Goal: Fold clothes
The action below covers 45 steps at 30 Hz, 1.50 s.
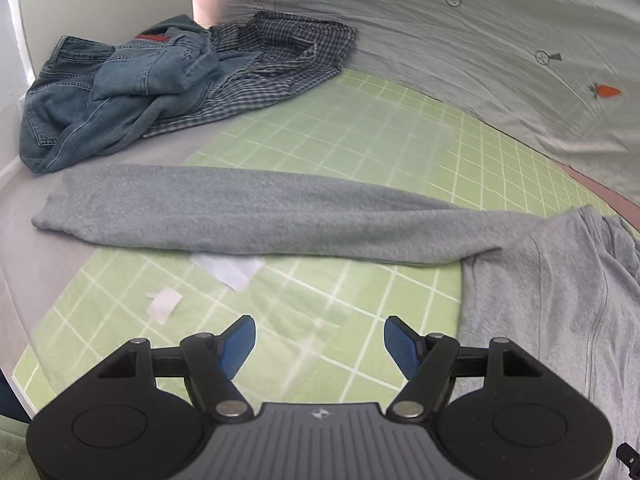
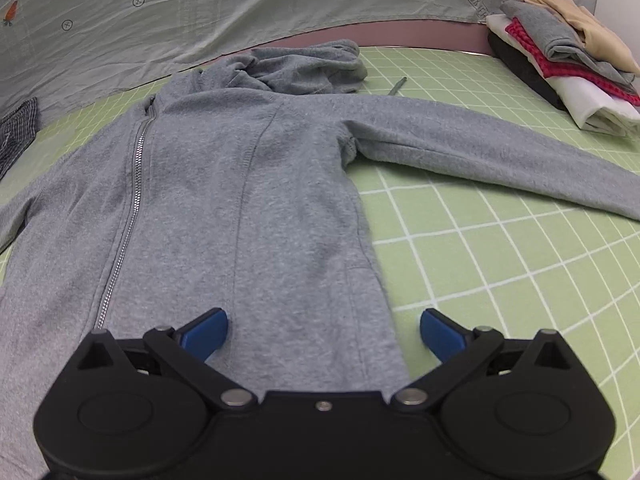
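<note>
A grey zip hoodie [image 2: 240, 184] lies flat, front up, on the green grid mat [image 2: 500, 264], hood at the far end. Its right sleeve [image 2: 500, 152] stretches out to the right. In the left wrist view its other sleeve [image 1: 240, 216] stretches left across the mat, with the body [image 1: 560, 300] at right. My left gripper [image 1: 319, 338] is open and empty above the mat, near that sleeve. My right gripper [image 2: 323, 334] is open and empty over the hoodie's lower right hem edge.
Unfolded blue jeans [image 1: 112, 92] and a checked shirt [image 1: 272, 64] lie heaped at the mat's far left. A stack of folded clothes [image 2: 568, 56] sits at the far right. A pale printed sheet [image 2: 200, 20] hangs behind. Two white paper scraps [image 1: 228, 270] lie on the mat.
</note>
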Tool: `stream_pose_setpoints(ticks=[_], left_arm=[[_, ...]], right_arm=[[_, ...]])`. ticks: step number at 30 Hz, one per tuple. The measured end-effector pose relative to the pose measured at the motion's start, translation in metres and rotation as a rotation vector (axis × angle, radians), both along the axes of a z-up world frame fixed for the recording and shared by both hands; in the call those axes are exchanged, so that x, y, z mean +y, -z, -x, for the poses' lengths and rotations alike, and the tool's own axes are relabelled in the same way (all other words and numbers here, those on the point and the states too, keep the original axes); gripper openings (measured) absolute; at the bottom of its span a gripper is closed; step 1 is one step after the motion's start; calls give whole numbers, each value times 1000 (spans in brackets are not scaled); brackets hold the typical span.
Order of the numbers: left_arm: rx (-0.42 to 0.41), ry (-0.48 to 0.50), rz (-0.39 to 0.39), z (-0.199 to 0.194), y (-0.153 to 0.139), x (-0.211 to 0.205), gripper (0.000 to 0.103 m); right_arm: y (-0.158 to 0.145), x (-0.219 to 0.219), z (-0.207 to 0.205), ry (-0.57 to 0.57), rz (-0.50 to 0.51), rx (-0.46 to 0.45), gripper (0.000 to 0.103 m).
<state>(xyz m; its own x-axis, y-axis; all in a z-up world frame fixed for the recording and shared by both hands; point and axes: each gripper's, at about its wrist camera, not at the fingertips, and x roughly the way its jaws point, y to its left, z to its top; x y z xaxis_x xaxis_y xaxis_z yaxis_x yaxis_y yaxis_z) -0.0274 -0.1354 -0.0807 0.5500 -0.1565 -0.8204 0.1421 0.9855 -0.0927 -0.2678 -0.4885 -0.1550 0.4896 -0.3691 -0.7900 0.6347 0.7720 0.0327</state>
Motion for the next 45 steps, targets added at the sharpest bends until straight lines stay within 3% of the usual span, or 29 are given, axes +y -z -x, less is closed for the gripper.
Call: stream_pose_setpoints(ticks=[5,10,18,21,24,29,32,34,41,42,44,45], left_arm=[[-1,12,-21,7,-3,-25,75],[-10,4,-38,-10,-6,-53,80],[-22,17,-79,-75,-2,-112,80],[-7,10,-98,-106,4,-130,80],[17,4,-128,-131,15,-142,80],[74,-16,-174,-150,37,-145,80],[93,-38,-173,-153,46,-140,86],[89,-54,-171,-154,47,-138,92],[85,-80,-151,-153,50,-134,97],[90,-83,-148,-154,50,-134,98],[98,-89,-141,-155,50,-132,99],[103,-93,-137,-156,51,-131,99]], right_arm=[[-10,-20,8,-46,30,28,103],[-26,-58,2,-12,55,-1,103],[-41,-123,-67,48,60,-48,103],[-44,-143,-102,72,11,-95,101],[-48,-160,-136,93,-37,-143,95],[-51,-173,-191,92,-78,-215,72],[-49,-175,-217,70,-115,-250,59],[-42,-174,-234,43,-155,-249,58],[-18,-166,-261,24,-257,-214,61],[-17,-166,-261,10,-273,-216,58],[-19,-164,-258,-36,-275,-215,6],[-24,-162,-251,-51,-270,-236,6]])
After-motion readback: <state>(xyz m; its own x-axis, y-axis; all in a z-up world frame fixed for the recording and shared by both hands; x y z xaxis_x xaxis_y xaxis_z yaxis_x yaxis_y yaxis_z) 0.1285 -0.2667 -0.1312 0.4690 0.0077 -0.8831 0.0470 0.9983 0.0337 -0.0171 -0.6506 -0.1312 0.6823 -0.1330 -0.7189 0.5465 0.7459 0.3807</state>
